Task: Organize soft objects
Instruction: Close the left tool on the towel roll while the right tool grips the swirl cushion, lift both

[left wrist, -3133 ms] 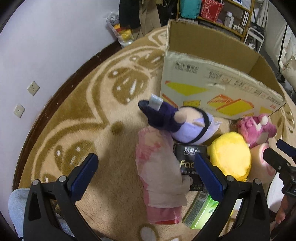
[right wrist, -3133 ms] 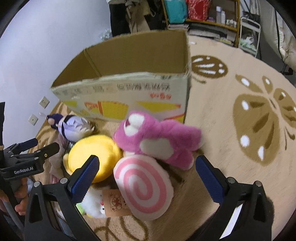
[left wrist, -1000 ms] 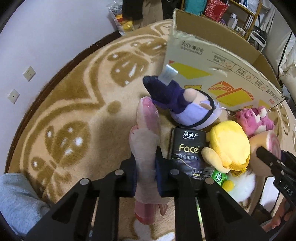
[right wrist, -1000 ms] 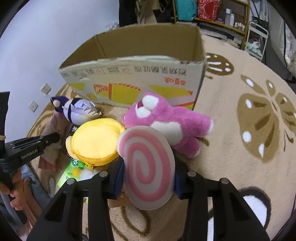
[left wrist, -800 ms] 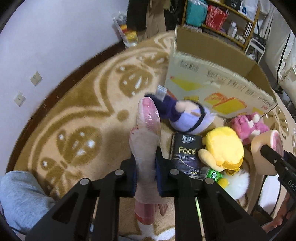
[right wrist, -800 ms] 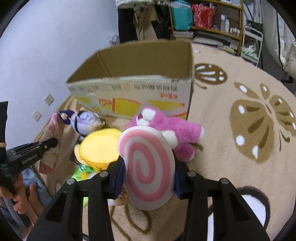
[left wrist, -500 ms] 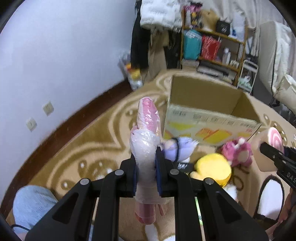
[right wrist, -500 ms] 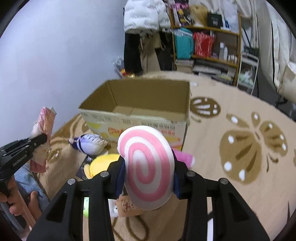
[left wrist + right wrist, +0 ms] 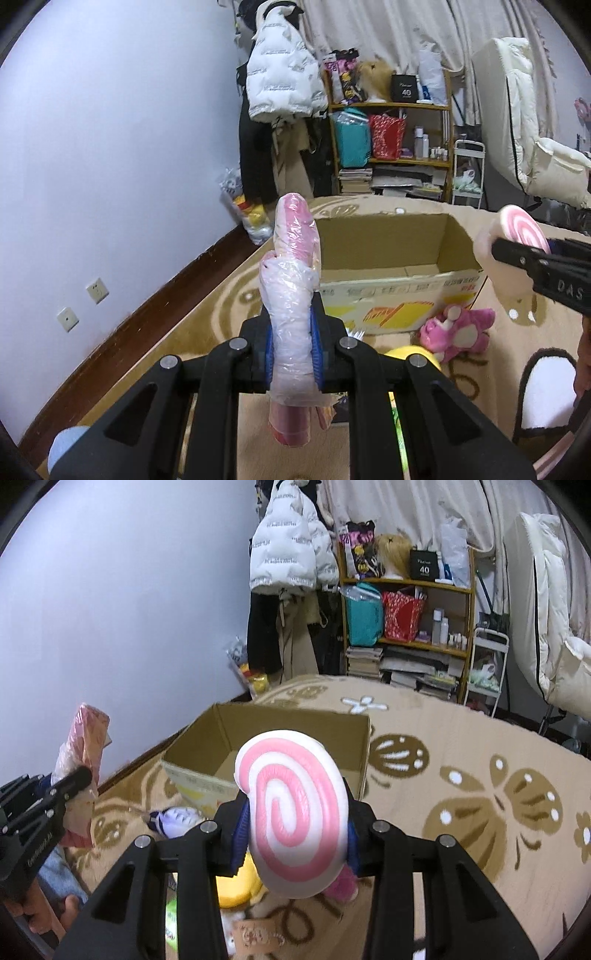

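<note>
My left gripper (image 9: 293,347) is shut on a pink plastic-wrapped soft pack (image 9: 293,288) and holds it up high in front of the open cardboard box (image 9: 388,284). My right gripper (image 9: 295,834) is shut on a pink-and-white swirl plush (image 9: 295,812), raised above the box (image 9: 280,738). The swirl plush (image 9: 517,243) and right gripper also show at the right of the left wrist view; the pack (image 9: 83,753) shows at the left of the right wrist view. On the carpet lie a pink bear plush (image 9: 458,332), a yellow plush (image 9: 236,886) and a purple doll (image 9: 173,819).
A patterned beige carpet (image 9: 461,775) covers the floor. A shelf unit (image 9: 391,147) and hanging coats (image 9: 280,110) stand behind the box. A white wall (image 9: 110,147) with sockets runs along the left. A green pack (image 9: 171,923) lies near the yellow plush.
Both grippers closed on their objects, the left on the pink pack and the right on the swirl plush, and lifted them from the carpet to well above the floor, near the box.
</note>
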